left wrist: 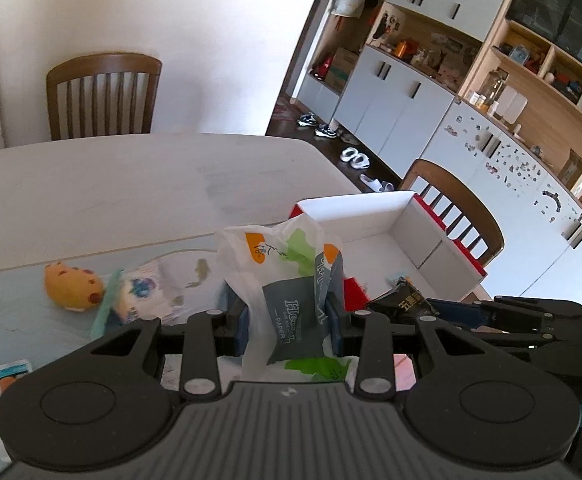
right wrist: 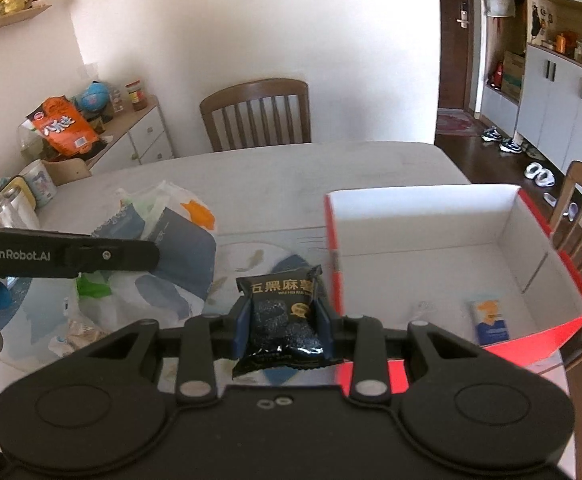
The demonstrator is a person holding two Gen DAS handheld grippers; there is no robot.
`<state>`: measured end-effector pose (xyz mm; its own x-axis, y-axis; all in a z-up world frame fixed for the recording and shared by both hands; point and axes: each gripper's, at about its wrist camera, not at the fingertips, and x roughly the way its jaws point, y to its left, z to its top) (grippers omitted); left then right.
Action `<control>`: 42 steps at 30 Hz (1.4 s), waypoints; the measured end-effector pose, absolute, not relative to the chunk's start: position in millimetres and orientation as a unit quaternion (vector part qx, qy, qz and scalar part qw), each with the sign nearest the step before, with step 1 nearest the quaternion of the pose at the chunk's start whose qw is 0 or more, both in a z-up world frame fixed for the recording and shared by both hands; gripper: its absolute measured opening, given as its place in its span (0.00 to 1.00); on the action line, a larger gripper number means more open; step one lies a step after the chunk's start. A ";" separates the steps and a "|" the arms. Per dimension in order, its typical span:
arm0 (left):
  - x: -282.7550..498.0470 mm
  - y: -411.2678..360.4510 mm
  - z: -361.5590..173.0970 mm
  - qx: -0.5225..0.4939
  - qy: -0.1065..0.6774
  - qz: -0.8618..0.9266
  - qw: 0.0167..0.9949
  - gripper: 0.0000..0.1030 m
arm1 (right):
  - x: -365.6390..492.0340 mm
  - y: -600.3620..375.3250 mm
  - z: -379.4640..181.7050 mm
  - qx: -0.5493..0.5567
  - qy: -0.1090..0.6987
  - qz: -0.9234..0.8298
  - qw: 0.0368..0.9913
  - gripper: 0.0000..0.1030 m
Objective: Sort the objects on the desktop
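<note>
**Both hands loaded, box just ahead**

L fingers (left wrist: 287,312) are clamped on a tissue pack (left wrist: 291,316), pinched at its sides so it stands upright betw the blue pads, w/ the loose white wrapper crumpling up above the grip. R fingers (right wrist: 281,320) are clamped on a snack packet (right wrist: 281,320), also by the two side edges, label facing the cam. I read the side grip as the sensible one: both items are soft, flat-ish pouches, so squeezing across the narrow width keeps them from slipping or folding.

Both are held off the desk (left wrist: 91,184), near the red-and-white box (right wrist: 531,240), which sits open-topped at the desk's R side. The packet is just beside the box's near-left corner, not yet over the opening. My guess: both go in the box, since one small blue-orange pack (right wrist: 489,316) already lies on its floor.

Looks: tissue pack is grey-blue w/ "PAPER" print, wrapper white w/ green and orange patches, soft and wrinkled. Snack packet is glossy black w/ gold characters, crimped ends, slightly puffy.

Still on the desk: yellow plush toy (left wrist: 73,286) and a small printed pouch (left wrist: 143,292) on the L, over a pale blue mat (left wrist: 11,312).
</note>
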<state>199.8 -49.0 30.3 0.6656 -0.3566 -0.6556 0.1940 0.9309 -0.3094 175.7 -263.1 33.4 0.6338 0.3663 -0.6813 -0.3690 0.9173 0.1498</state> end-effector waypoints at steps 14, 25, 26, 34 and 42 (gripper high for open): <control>229.1 -119.5 29.9 -0.096 0.381 -0.169 0.904 0.34 | 196.9 -326.9 31.9 0.007 0.372 0.194 0.908 0.32; 256.7 -164.8 22.5 -0.085 0.391 -0.175 0.899 0.34 | 217.0 -365.9 27.3 0.004 0.375 0.185 0.908 0.32; 259.3 -168.1 21.7 -0.084 0.393 -0.175 0.899 0.34 | 219.3 -368.3 26.3 0.004 0.376 0.184 0.908 0.32; 287.8 -192.9 4.9 -0.066 0.411 -0.169 0.894 0.34 | 240.1 -387.4 13.0 -0.001 0.387 0.174 0.906 0.32; 310.9 -213.7 -13.9 -0.046 0.407 -0.183 0.894 0.34 | 254.0 -393.7 -4.8 -0.008 0.400 0.175 0.900 0.32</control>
